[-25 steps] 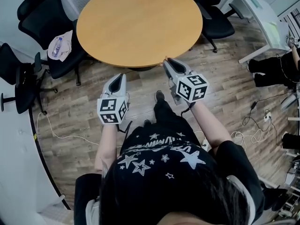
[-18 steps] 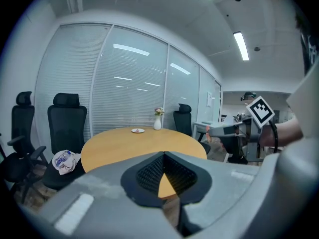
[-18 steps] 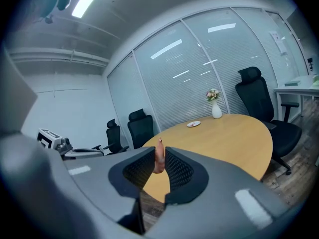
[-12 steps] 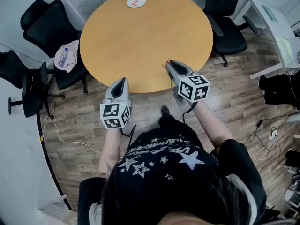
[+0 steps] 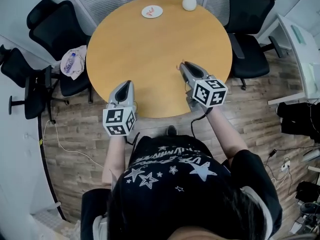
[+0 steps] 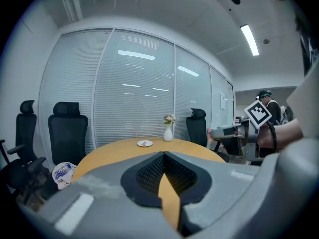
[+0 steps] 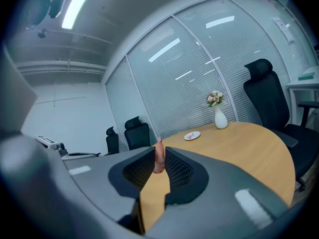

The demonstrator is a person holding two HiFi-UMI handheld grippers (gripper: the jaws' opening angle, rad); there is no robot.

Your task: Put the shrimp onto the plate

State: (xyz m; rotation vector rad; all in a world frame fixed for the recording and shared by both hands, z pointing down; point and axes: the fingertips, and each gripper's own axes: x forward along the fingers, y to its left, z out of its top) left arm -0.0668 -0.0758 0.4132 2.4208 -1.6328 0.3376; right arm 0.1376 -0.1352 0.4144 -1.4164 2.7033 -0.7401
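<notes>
Round wooden table (image 5: 150, 54) in a room with window blinds, ringed by black chairs (image 5: 47, 21). A white plate (image 5: 152, 11) and a vase (image 5: 189, 2) stand at its far edge. My right gripper (image 5: 180, 65) pinches the shrimp (image 7: 158, 158) above the near half, well apart from the plate. My left gripper (image 5: 126, 83) is pressed together, empty. Compared with 1 second ago, both grippers have passed from over the floor to over the table.
</notes>
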